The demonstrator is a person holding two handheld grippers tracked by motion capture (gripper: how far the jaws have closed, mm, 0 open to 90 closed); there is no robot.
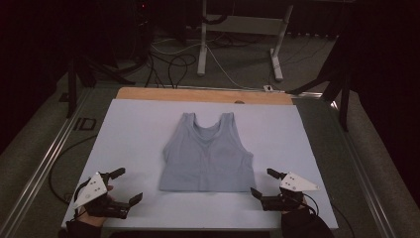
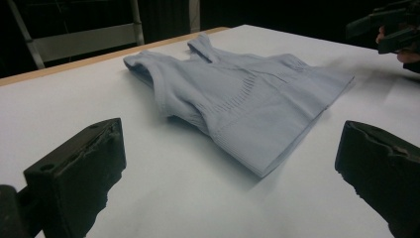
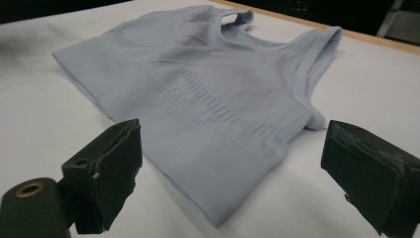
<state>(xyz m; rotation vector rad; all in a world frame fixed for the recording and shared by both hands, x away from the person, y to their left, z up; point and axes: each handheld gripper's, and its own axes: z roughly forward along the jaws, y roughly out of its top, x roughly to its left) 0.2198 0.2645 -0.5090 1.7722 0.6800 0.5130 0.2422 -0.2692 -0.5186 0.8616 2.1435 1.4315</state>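
A pale blue sleeveless top [image 1: 208, 153] lies flat in the middle of the white table cover [image 1: 133, 129], straps toward the far edge, hem toward me. My left gripper [image 1: 128, 186] rests near the front left, open, its jaws wide apart and nothing between them. My right gripper [image 1: 263, 182] sits near the front right, just off the hem's right corner, open and empty too. In the left gripper view the top [image 2: 242, 94] lies ahead beyond my left gripper [image 2: 230, 168]. In the right gripper view the hem corner of the top [image 3: 198, 109] lies close before my right gripper [image 3: 233, 173].
A wooden table edge [image 1: 203, 94] shows beyond the white cover. Behind it stand white desk legs [image 1: 202, 44] and loose cables [image 1: 168, 64] on the floor. Metal rails [image 1: 44, 163] run along both sides. The other gripper [image 2: 391, 27] shows at the far right of the left gripper view.
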